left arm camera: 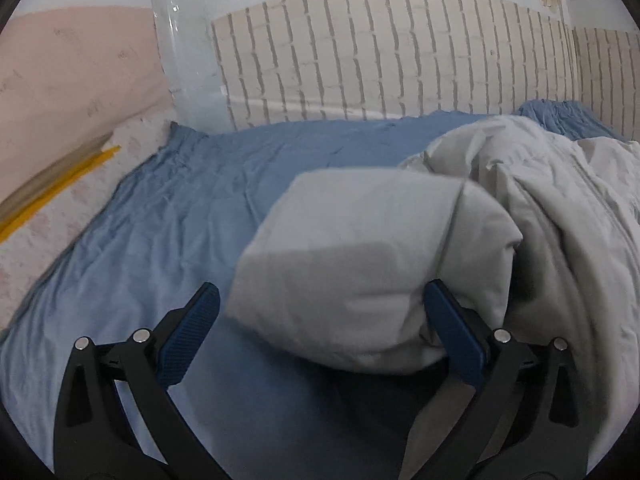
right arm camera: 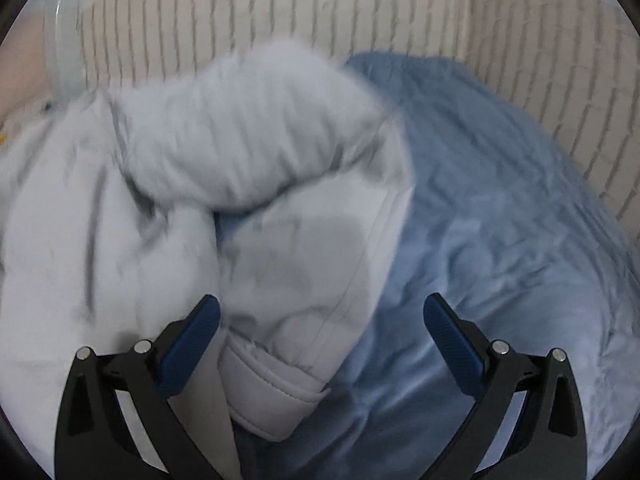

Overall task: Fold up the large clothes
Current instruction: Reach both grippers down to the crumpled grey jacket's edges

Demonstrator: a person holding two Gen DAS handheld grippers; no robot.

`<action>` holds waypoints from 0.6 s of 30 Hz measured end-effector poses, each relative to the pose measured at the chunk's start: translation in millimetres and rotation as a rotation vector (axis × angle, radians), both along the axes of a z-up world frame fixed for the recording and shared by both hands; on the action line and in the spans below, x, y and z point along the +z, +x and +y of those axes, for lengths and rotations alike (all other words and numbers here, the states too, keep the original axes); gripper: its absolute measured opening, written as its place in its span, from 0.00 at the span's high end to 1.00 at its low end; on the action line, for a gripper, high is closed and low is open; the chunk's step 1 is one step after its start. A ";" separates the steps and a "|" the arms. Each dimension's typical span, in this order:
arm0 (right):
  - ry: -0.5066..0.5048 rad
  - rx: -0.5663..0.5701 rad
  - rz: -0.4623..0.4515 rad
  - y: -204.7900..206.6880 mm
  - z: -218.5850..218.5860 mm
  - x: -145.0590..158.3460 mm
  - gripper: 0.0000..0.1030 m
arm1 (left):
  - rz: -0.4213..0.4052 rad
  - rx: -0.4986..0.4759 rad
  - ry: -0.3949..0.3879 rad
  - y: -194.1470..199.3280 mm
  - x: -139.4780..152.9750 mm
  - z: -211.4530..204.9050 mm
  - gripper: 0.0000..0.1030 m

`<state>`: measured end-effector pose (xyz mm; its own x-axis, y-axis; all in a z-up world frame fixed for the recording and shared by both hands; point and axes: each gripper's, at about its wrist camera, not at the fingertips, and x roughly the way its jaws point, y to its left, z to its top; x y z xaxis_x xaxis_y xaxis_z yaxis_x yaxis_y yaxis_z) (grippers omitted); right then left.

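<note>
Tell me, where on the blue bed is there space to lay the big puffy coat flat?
The blue sheet is bare left of the pale coat, up to the brick-pattern wall. A second bare stretch lies right of the coat. The middle is crowded: the coat's bunched sleeve sits between the left gripper's open jaws.

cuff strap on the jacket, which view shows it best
The right wrist view: the cuff strap lies close between the open right gripper fingers. The left wrist view shows only the jacket as a bulky padded fold, no cuff.
</note>
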<state>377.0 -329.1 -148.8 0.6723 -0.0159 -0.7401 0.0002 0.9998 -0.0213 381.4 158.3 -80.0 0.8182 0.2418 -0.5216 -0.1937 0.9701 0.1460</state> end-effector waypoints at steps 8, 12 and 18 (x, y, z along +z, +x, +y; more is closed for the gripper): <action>0.065 0.059 0.014 -0.7 5.8 -1.4 0.76 | 0.019 -0.127 -0.004 -0.9 -7.7 -14.0 0.50; 0.098 0.045 -0.040 -13.2 -0.1 10.2 0.85 | 0.015 -0.134 -0.029 -2.7 -2.8 -9.3 0.97; 0.075 -0.110 -0.249 -38.6 -31.4 73.9 0.88 | -0.094 -0.049 -0.021 -16.8 26.2 9.2 1.00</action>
